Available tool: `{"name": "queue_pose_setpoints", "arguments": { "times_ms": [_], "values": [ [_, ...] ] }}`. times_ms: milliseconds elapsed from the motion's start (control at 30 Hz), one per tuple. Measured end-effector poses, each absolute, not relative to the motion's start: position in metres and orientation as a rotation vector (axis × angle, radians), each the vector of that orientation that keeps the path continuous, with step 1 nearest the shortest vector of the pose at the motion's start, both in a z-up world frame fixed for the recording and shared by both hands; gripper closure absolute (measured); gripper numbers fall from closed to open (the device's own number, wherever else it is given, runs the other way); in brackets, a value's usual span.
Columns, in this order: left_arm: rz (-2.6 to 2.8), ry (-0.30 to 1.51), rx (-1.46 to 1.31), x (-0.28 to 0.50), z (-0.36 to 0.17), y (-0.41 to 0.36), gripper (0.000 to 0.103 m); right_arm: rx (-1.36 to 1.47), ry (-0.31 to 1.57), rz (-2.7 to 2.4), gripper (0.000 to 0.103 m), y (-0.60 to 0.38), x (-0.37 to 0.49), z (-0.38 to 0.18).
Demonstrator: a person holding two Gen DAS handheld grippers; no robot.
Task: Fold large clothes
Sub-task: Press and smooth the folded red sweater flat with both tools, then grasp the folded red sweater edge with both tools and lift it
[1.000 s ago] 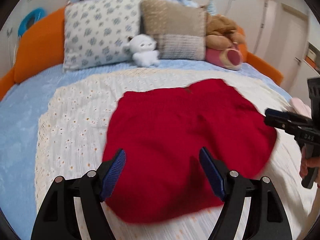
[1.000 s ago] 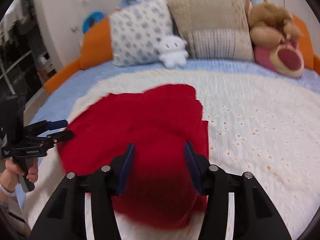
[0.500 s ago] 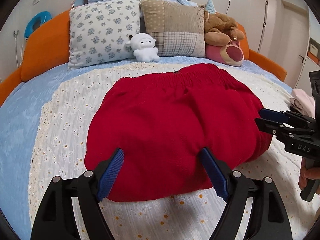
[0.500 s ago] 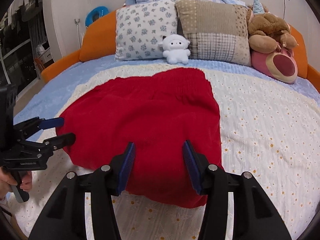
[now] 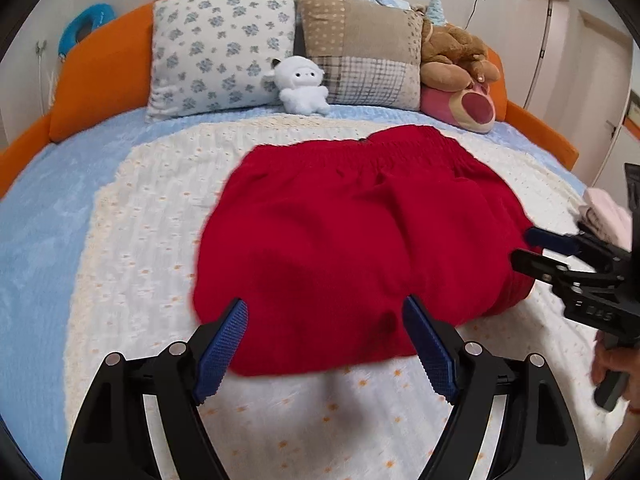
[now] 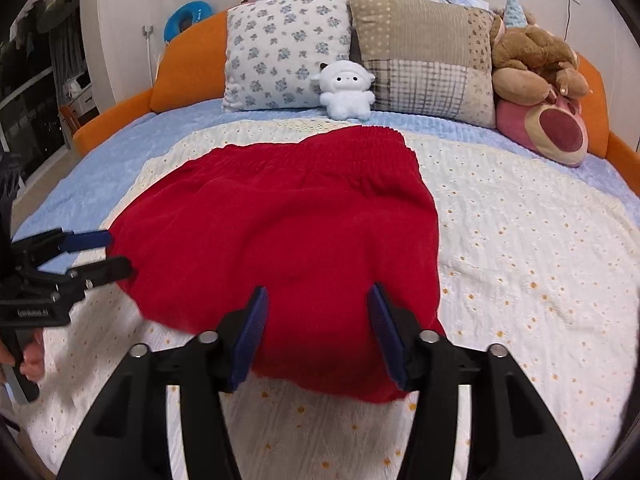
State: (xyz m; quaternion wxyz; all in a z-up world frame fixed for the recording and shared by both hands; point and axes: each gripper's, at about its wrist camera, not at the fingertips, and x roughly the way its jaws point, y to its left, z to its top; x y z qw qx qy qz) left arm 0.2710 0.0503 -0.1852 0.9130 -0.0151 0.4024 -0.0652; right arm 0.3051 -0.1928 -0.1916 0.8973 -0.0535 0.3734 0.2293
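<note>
- The bed had an orange surround and a blue sheet; a cream daisy-print cover lay over its middle.
- The red garment lay spread on the cover, gathered waistband at the far edge, near hem bulging and slightly blurred. In the right wrist view it occupied the centre-left of the cover.
- Two pillows stood against the far headboard: a floral pillow on the left and a patchwork pillow touching it on the right.
- A brown plush lay on top of a pink plush at the far right.
- A white plush sat in front of the pillows where they met.
- The left gripper was spread wide above the near hem of the garment, holding nothing.
- The right gripper was likewise spread wide above the near hem, holding nothing; seen from the left wrist, it stood at the garment's right edge, fingers parted.
- A folded pink cloth lay at the right edge of the bed, partly hidden behind the right gripper.
</note>
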Motion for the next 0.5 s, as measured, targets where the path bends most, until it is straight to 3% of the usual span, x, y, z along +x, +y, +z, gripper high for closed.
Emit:
{"name": "queue_pose_setpoints", "arguments": {
  "times_ms": [267, 500],
  "values": [
    [-0.074, 0.900, -0.048, 0.269, -0.202, 0.078, 0.021, -0.172, 0.806, 0.430, 0.043, -0.202, 0.296, -0.209],
    [-0.072, 0.941, -0.121, 0.278, -0.217, 0.088, 0.019, -0.149, 0.834, 0.432, 0.035, -0.205, 0.304, -0.211]
  ]
}}
